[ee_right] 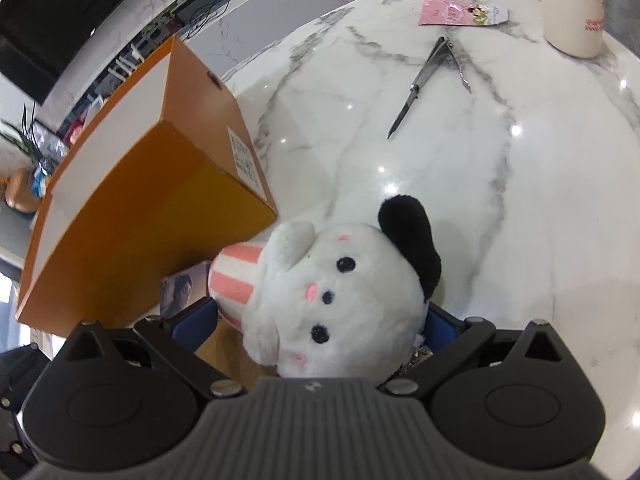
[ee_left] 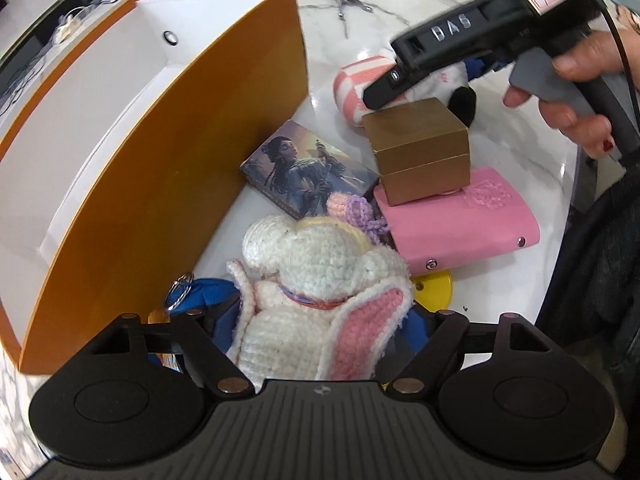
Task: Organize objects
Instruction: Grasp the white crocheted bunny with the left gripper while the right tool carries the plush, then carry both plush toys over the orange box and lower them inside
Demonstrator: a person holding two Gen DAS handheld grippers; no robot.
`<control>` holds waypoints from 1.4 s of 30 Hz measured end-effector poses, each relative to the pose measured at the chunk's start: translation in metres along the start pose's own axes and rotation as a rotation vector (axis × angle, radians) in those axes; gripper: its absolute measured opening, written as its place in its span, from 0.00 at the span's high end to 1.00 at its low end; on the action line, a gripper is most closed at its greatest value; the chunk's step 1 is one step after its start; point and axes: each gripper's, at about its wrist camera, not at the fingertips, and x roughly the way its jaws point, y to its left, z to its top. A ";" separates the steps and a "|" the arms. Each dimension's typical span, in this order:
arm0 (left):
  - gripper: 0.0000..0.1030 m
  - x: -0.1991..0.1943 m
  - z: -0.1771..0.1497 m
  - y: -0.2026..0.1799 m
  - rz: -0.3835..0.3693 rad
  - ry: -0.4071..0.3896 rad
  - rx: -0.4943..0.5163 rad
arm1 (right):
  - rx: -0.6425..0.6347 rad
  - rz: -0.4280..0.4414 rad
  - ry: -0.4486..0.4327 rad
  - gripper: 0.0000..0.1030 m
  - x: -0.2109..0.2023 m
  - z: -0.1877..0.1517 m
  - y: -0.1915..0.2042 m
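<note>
A white crocheted bunny [ee_left: 320, 280] with pink-lined ears lies on the marble table, deep between the blue fingers of my left gripper [ee_left: 324, 314]. It fills the gap and both fingers touch its ears, so the gripper is shut on it. My right gripper [ee_right: 320, 320] stands wide around a white plush dog [ee_right: 344, 280] with a black ear and a pink-striped cap. The plush looks round and unsqueezed. In the left wrist view the right gripper [ee_left: 384, 88] hangs over that plush [ee_left: 352, 88], held by a hand [ee_left: 572, 92]. An open orange box [ee_left: 160, 160] stands at the left.
Beside the bunny lie a picture-printed card box [ee_left: 308, 172], a gold box [ee_left: 420, 152] on a pink wallet [ee_left: 460, 232], a purple crochet piece [ee_left: 360, 208], a yellow disc [ee_left: 438, 286] and a key ring [ee_left: 180, 290]. Farther off are scissors [ee_right: 424, 80], a pink packet [ee_right: 460, 12] and a white bottle [ee_right: 572, 4].
</note>
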 end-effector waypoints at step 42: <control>0.18 -0.113 -0.039 0.018 0.280 -0.492 -0.524 | -0.136 0.176 -0.277 0.28 -0.120 -0.019 0.038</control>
